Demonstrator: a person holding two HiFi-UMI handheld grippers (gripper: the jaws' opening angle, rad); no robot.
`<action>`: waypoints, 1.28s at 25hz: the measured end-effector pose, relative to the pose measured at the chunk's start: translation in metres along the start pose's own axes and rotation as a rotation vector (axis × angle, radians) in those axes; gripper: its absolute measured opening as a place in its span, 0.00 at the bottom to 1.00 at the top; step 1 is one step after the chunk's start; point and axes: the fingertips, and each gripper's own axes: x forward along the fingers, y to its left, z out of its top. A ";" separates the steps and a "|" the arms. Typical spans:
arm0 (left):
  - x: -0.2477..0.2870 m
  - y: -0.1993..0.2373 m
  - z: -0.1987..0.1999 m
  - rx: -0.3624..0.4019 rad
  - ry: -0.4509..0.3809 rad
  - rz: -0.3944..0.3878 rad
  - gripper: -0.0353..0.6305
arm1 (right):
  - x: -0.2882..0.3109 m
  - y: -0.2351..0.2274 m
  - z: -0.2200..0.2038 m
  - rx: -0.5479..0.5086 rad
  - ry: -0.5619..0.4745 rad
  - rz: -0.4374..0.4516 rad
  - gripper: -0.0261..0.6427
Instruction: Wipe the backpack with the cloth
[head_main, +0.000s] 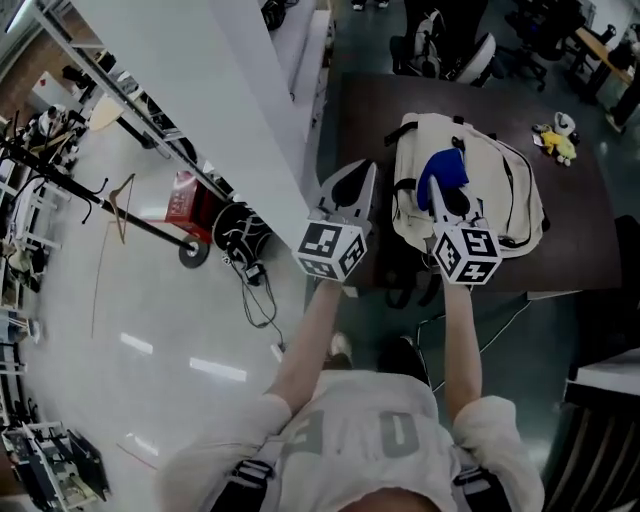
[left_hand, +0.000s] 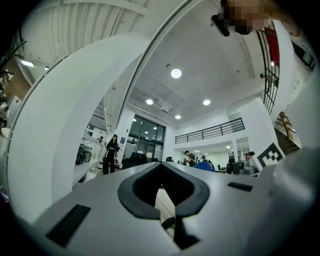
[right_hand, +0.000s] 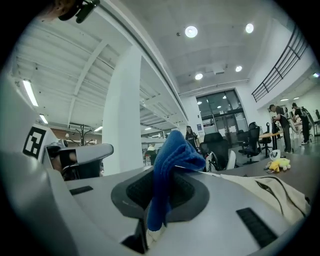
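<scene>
- The cream backpack (head_main: 510, 190) lies flat on the dark worktop (head_main: 580, 230), right in front of the person, with its broad face turned up. That looks like the handiest way to lay it for wiping.
- The right gripper (head_main: 440, 200) has its jaws clamped on the blue cloth (head_main: 445, 168). A fold bunches up above the jaws and the rest hangs loose.
- Gripper and cloth hang over the middle of the backpack. I cannot tell whether the cloth touches the fabric.
- From the right gripper view the cloth (right_hand: 172, 160) sits dead centre in the pads, and the backpack (right_hand: 270, 192) stretches away just beyond. I judge the grip firm enough for a stroke.
- The left gripper (head_main: 362, 180) hovers beside the backpack's left edge, above the worktop's rim. Its jaws are brought together with nothing between them.
- My guess is it waits there to press the bag down so it does not slide under the wipe.
- A small yellow soft toy (head_main: 557, 140) sits well apart, out of the way.
</scene>
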 end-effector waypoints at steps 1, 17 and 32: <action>0.002 0.012 0.000 -0.009 0.003 0.002 0.06 | 0.008 0.007 -0.003 0.006 0.005 -0.002 0.10; 0.103 0.124 -0.048 -0.067 0.081 -0.198 0.06 | 0.170 0.024 -0.042 0.008 0.102 -0.155 0.10; 0.189 0.197 -0.129 -0.121 0.154 -0.363 0.06 | 0.278 -0.051 -0.151 0.123 0.226 -0.595 0.10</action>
